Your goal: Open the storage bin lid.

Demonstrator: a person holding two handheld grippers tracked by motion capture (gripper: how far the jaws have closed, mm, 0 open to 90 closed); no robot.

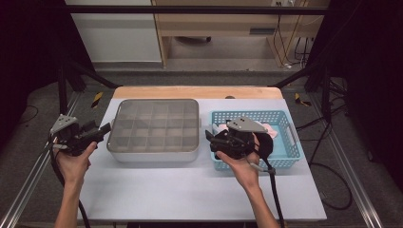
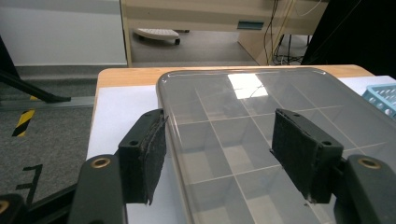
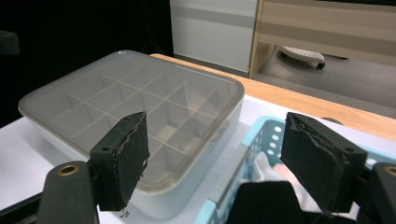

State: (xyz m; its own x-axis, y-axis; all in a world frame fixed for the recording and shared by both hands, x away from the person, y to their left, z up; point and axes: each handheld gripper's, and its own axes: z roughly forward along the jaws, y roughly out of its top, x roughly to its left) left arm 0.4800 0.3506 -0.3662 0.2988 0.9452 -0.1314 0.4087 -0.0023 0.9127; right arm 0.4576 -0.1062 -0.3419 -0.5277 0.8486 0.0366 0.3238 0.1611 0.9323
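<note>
A grey compartment box (image 1: 153, 128) with a translucent lid shut over it sits mid-table, its dividers showing through. My left gripper (image 1: 104, 128) stands open at the box's left edge. In the left gripper view this gripper (image 2: 219, 140) has its jaws straddling the lid's (image 2: 243, 121) left rim, without touching it. My right gripper (image 1: 209, 139) is open over the left end of a light blue basket (image 1: 249, 113), pointing toward the box. In the right gripper view this gripper (image 3: 215, 135) holds nothing, with the box (image 3: 130, 102) and the basket's wall (image 3: 261, 140) ahead of it.
The basket holds a black item (image 3: 266, 200) and pale pink and white pieces (image 1: 268, 128). The white table (image 1: 190, 190) has bare room in front of the box. A wooden strip (image 1: 195, 91) runs along the far edge, with metal frame rails on both sides.
</note>
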